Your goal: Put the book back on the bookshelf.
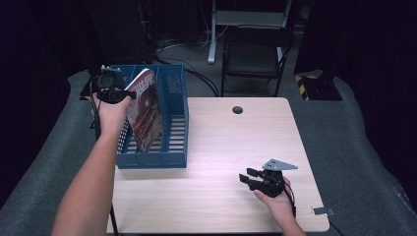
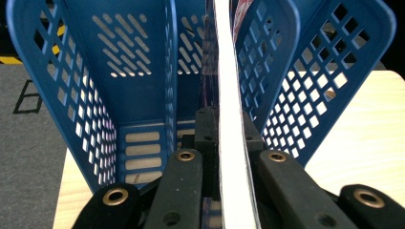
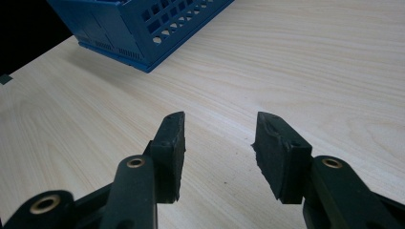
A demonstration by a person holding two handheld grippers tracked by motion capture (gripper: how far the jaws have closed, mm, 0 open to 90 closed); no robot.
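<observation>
Gripping a magazine by its upper edge, the left gripper holds it tilted inside the blue file rack, in the middle of the rack's three compartments as far as the high view tells. The magazine's cover is glossy and dark red with brownish artwork, and a white band with pale lettering runs along its top; the print is too small to read. Its lower part sinks between the rack's dividers, while the top corner rises above the rack's rim.

In the left gripper view, the magazine shows edge-on as a thin white strip of pages, with a dark purple cover just to its left. The black jaws are pressed tight on either side of this strip, pinching it. Beyond them stand the rack's perforated blue walls, with slotted openings in the floor.

The rack sits at the left rear part of the pale wooden table, partly overhanging its left edge.

The right gripper rests low over the near right part of the table, well apart from the rack. In the right gripper view its jaws stand spread with bare wood between them, and a corner of the rack shows at the upper left.
</observation>
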